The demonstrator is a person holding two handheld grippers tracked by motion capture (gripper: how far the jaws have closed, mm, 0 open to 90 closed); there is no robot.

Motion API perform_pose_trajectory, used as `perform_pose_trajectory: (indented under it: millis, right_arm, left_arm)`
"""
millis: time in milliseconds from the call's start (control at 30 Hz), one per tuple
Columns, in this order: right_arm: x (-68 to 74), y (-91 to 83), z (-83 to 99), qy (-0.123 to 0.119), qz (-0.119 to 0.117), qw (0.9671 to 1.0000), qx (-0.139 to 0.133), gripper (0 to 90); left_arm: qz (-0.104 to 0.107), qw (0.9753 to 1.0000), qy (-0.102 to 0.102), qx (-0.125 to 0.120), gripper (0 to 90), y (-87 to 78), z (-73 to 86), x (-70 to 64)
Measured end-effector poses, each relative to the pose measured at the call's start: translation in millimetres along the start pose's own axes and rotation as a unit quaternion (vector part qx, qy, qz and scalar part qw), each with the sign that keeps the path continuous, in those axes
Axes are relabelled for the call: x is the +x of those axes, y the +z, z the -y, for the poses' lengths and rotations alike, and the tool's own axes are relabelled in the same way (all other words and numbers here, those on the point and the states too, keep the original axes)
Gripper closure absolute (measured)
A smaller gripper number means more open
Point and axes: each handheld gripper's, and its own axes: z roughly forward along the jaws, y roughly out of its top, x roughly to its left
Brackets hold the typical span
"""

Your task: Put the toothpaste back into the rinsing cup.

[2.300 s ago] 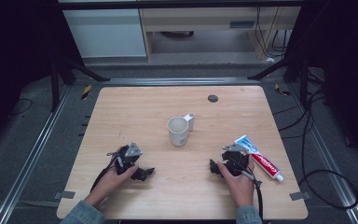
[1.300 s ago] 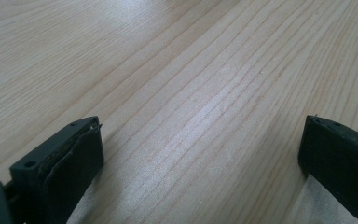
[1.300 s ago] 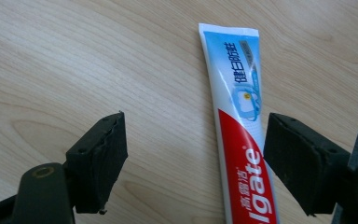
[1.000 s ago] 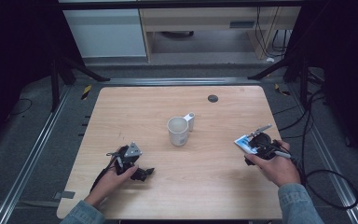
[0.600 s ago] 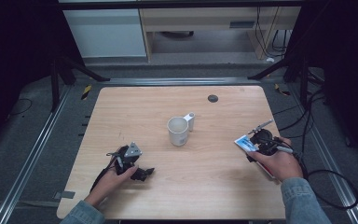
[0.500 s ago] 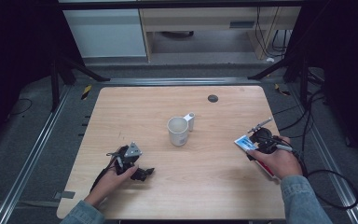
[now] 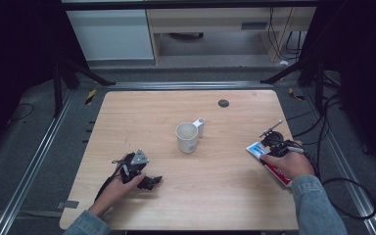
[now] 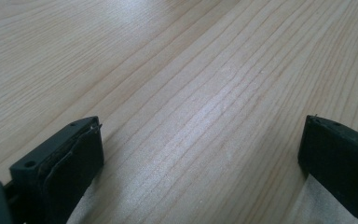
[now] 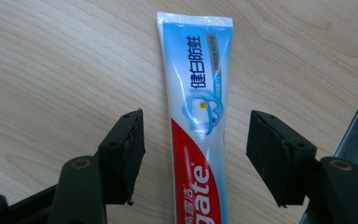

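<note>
- High view: the right gripper (image 7: 268,138) now sits over the toothpaste tube (image 7: 274,167) near the right edge of the table (image 7: 142,112). A couple of seconds ago that hand rested nearer the person, just left of the tube; it has since swung out and turned onto the tube, and over the last half second it has barely shifted. I read that as lining up for a pick. The left gripper (image 7: 149,182) lies where it was, low on the table's left side, held in the person's left hand (image 7: 122,178). A white mug (image 7: 187,137) stands at the middle of the table, untouched, and a small dark disc (image 7: 223,103) lies farther back.
- Left gripper view: the jaws are spread wide, with nothing but bare wood between them. This hand looks idle.
- Right gripper view: the jaws stand spread on either side of the toothpaste tube (image 9: 198,116), which lies flat on the table and runs lengthwise between them, its crimped end pointing away. Neither jaw touches it. The closing squeeze looks like the next thing due.
</note>
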Motion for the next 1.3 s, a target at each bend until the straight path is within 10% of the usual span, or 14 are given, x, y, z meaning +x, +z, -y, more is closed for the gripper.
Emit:
perform_pose_trajectory:
  millis: [533, 1300]
  right_arm:
    - [-10.0, 39.9, -10.2, 0.020, -0.017, 0.9987, 0.043, 38.4]
    - [-14.8, 51.0, -7.5, 0.021, -0.037, 0.9975, 0.055, 47.3]
  left_arm:
    - [0.001, 1.0000, 0.001, 0.000, 0.0, -0.1, 0.1, 0.1]
    - [0.001, 1.0000, 0.001, 0.000, 0.0, -0.1, 0.1, 0.1]
